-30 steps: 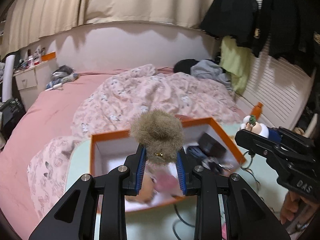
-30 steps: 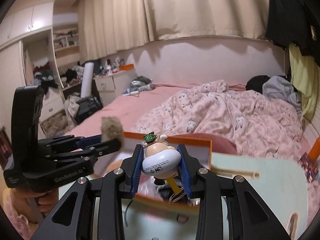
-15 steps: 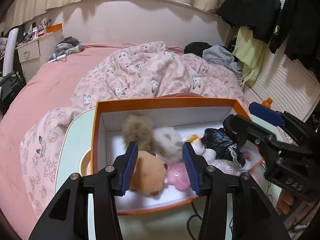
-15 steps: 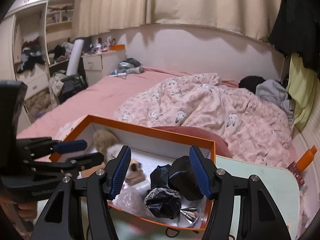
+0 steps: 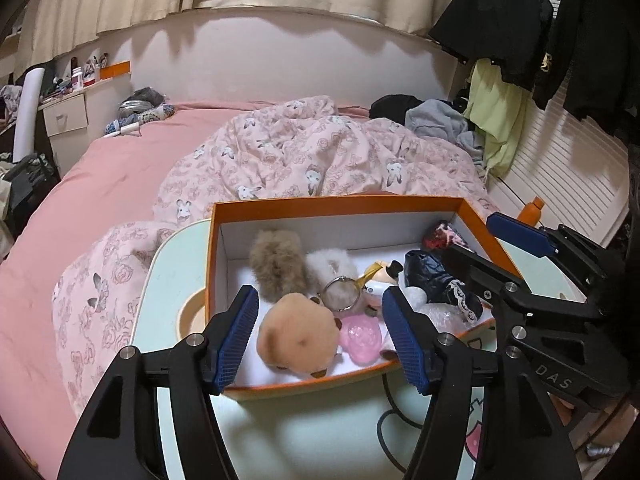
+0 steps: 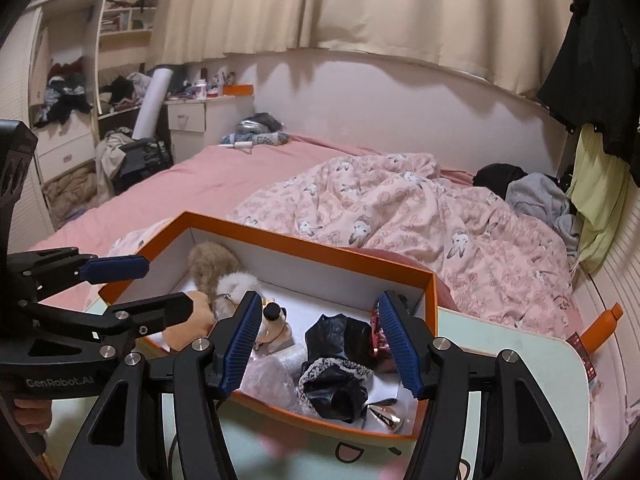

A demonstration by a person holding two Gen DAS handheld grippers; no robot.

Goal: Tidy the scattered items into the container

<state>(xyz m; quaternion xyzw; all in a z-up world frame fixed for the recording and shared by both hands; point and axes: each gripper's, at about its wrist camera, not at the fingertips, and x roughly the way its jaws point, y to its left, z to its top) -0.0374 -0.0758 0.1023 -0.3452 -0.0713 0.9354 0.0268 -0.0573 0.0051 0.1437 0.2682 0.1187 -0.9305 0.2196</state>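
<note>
An orange box [image 5: 336, 202] with a white inside stands on a pale green table. In it lie a brown fur pom-pom [image 5: 278, 264], a white pom-pom [image 5: 332, 266], a tan plush [image 5: 298, 334], a small white figurine [image 5: 382, 278] and black cloth [image 5: 432, 276]. My left gripper [image 5: 320, 336] hovers over the box's near edge. Its jaws are opening, and the pads touch nothing; the tan plush lies below them. My right gripper [image 6: 316, 340] stands open above the black cloth [image 6: 340, 340], with the figurine [image 6: 274, 324] beside its left pad. Neither gripper holds anything.
The table [image 5: 304, 432] stands against a bed with a pink patterned quilt [image 5: 320, 152]. A dark cable [image 5: 384, 408] lies in front of the box. An orange bottle [image 5: 530, 210] stands at the right. A hand [image 6: 32, 416] holds the left gripper's handle.
The left gripper let go of the brown pom-pom and the right let go of the figurine; both now lie in the box. Both sets of jaws spread and both grippers sank closer to the box.
</note>
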